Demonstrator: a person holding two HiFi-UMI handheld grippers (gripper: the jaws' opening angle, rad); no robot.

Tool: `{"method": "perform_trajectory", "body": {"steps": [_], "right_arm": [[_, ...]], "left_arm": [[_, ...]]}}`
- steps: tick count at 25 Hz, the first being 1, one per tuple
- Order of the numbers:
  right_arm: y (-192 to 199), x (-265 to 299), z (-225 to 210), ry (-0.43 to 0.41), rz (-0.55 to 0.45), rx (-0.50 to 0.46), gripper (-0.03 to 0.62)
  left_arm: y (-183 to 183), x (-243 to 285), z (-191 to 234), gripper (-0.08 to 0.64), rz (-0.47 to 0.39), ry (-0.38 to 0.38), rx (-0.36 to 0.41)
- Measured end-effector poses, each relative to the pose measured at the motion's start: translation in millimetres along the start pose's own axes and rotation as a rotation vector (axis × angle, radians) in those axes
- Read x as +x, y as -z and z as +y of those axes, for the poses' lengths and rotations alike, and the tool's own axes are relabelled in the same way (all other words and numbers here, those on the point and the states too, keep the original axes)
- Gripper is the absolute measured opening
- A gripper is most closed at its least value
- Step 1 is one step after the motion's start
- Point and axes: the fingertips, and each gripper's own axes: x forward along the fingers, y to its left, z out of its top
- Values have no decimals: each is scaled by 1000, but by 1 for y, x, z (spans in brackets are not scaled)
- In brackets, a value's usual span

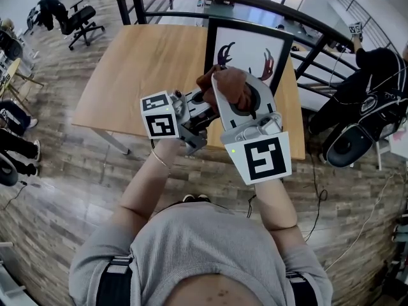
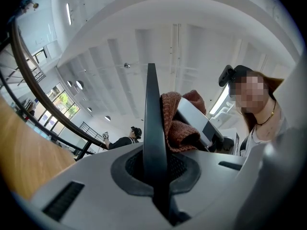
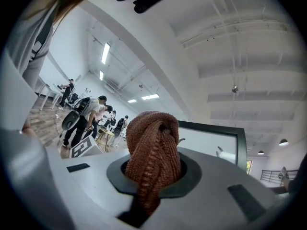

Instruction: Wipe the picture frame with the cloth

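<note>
The black picture frame [image 1: 250,27], with an antler print on white, stands tilted above the wooden table [image 1: 146,69]. My left gripper [image 1: 199,110] is shut on the frame's lower left edge. In the left gripper view that edge [image 2: 152,114] rises as a thin black strip from between the jaws [image 2: 154,186]. My right gripper [image 1: 231,88] is shut on a bunched brown knitted cloth [image 1: 228,85], held against the lower front of the frame. The cloth [image 3: 153,147] fills the right jaws [image 3: 149,190], with the frame [image 3: 218,135] just behind it. The cloth [image 2: 178,121] also shows beside the frame's edge.
A black railing [image 1: 255,2] curves behind the table. An office chair [image 1: 76,21] stands at the far left. A person in black [image 1: 373,75] is beyond the railing at the right, and seated people [image 1: 13,126] are at the left edge.
</note>
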Motion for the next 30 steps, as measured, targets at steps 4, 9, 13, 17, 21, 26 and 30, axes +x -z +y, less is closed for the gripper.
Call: {"method": "perform_trajectory", "body": {"steps": [4, 9, 13, 17, 21, 26, 30], "right_arm": [[7, -9, 3, -19, 13, 59, 46], [14, -20, 11, -33, 16, 105, 46], [20, -27, 15, -33, 27, 126, 46], [34, -45, 18, -64, 79, 115, 46], [54, -64, 22, -93, 109, 164, 46], [73, -78, 29, -100, 149, 210, 46], [74, -80, 30, -89, 140, 223, 46]], "left_arm": [[-1, 0, 0, 17, -17, -7, -6], [-1, -1, 1, 17, -26, -18, -12], [1, -2, 7, 17, -15, -31, 3], [0, -2, 7, 17, -42, -37, -12], [0, 0, 7, 17, -71, -45, -19], [-1, 0, 6, 17, -97, -47, -26], [1, -1, 9, 17, -71, -58, 1]]}}
